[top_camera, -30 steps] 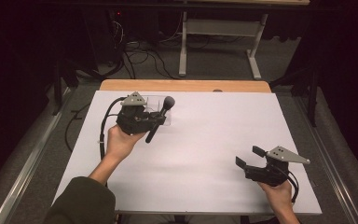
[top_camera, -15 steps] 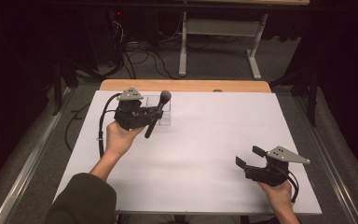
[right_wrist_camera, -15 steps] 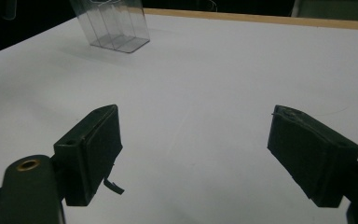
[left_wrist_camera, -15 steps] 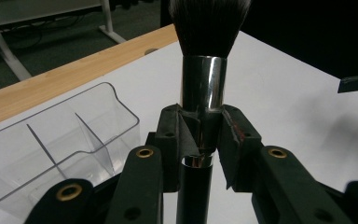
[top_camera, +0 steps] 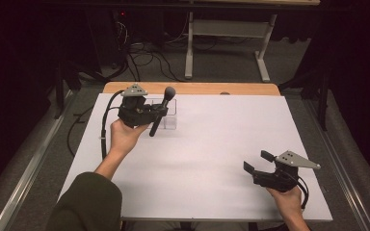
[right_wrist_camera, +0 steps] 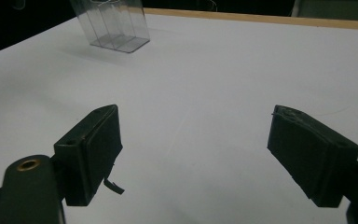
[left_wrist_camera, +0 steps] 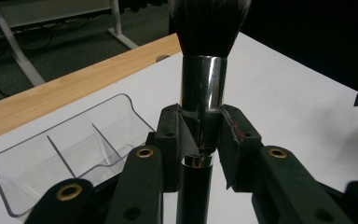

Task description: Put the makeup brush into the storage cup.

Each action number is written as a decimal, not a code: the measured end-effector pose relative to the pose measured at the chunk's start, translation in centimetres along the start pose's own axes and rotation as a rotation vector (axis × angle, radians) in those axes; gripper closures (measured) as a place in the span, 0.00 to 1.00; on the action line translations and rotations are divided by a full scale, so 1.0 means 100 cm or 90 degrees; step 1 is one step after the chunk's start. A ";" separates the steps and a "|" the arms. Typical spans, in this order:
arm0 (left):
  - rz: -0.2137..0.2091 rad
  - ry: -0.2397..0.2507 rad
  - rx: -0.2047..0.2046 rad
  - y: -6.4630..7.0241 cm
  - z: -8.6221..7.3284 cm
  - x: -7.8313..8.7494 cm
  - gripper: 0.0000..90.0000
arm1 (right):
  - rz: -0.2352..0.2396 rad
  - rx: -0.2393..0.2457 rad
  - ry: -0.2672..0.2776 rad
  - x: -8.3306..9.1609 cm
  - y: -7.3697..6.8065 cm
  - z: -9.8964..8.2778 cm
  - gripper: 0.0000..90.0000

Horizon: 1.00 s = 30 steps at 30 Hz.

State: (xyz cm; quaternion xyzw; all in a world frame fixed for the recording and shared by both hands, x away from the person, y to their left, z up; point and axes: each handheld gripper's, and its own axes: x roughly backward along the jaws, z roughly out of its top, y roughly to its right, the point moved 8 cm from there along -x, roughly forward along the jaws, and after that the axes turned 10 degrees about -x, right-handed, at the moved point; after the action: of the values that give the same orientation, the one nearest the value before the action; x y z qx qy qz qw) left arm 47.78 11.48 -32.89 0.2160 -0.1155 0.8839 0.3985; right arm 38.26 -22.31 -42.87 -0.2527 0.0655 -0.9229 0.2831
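- The makeup brush [left_wrist_camera: 204,88] stands at centre frame in the left gripper view. Its dark bristle head points to the top edge. The chrome ferrule sits just above the jaws, and the black handle runs down below them.
- The left gripper [left_wrist_camera: 200,140] is clamped on the brush where ferrule meets handle. In the high view it is at upper left, held clear of the white table [top_camera: 212,159].
- Judged step: placing the brush in the clear organizer [left_wrist_camera: 70,154]. Align the handle end over one compartment, keep the brush near upright, and lower it before loosening the grip. A tilted entry could catch a divider or tip the light plastic.
- The organizer is at lower left of the left gripper view, just beside the brush. Thin walls divide it into compartments. Every compartment visible appears empty.
- The right gripper [top_camera: 270,175] is at lower right of the high view. Its jaws are spread wide and hold nothing.
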 end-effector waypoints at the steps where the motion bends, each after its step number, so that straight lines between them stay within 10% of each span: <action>1: 0.001 0.001 0.000 -0.001 0.000 -0.001 0.78 | 0.001 0.000 0.000 0.000 0.000 0.000 0.21; 30: 0.041 0.001 0.006 -0.020 0.008 -0.020 0.78 | -0.001 0.003 -0.004 -0.001 0.001 -0.001 0.21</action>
State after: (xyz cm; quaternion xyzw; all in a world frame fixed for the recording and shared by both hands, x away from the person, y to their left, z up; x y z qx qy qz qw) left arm 50.70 11.16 -33.13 0.2132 -0.1178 0.8971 0.3686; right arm 38.32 -22.33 -42.98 -0.2547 0.0623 -0.9224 0.2835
